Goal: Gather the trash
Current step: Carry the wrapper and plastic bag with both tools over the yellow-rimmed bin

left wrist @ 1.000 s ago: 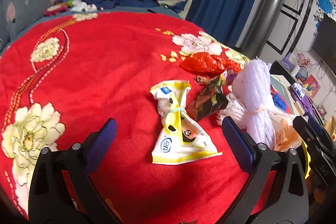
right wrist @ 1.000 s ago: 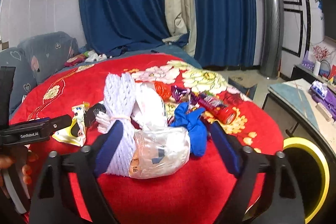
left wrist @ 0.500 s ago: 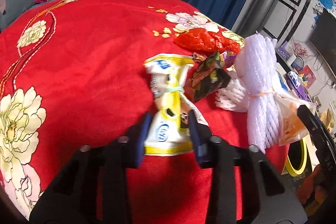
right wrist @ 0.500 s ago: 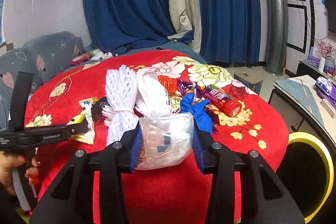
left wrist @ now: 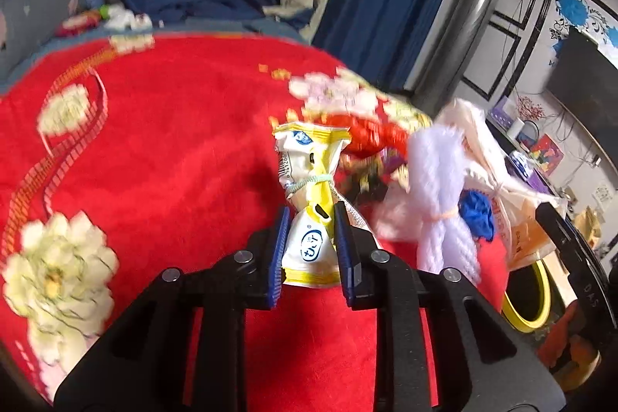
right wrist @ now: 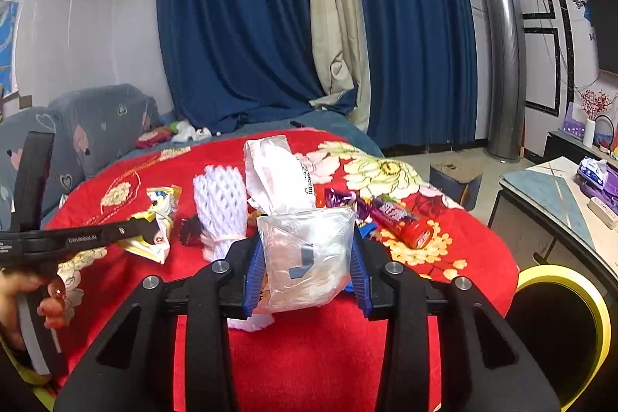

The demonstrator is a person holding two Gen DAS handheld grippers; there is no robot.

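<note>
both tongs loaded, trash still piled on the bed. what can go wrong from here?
1. The left tongs pinch only the lower end of the yellow wrapper; the tied top flops free and may slip out.
2. The right tongs squeeze a soft clear bag; the white mesh bundle sits right beside it and could get dragged along.
3. The yellow-rimmed bin sits low beside the bed, so a drop could miss it.

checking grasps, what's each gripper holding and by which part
Left gripper: yellow-white wrapper, by its lower end. Right gripper: clear plastic bag, across its near bottom end.
</note>
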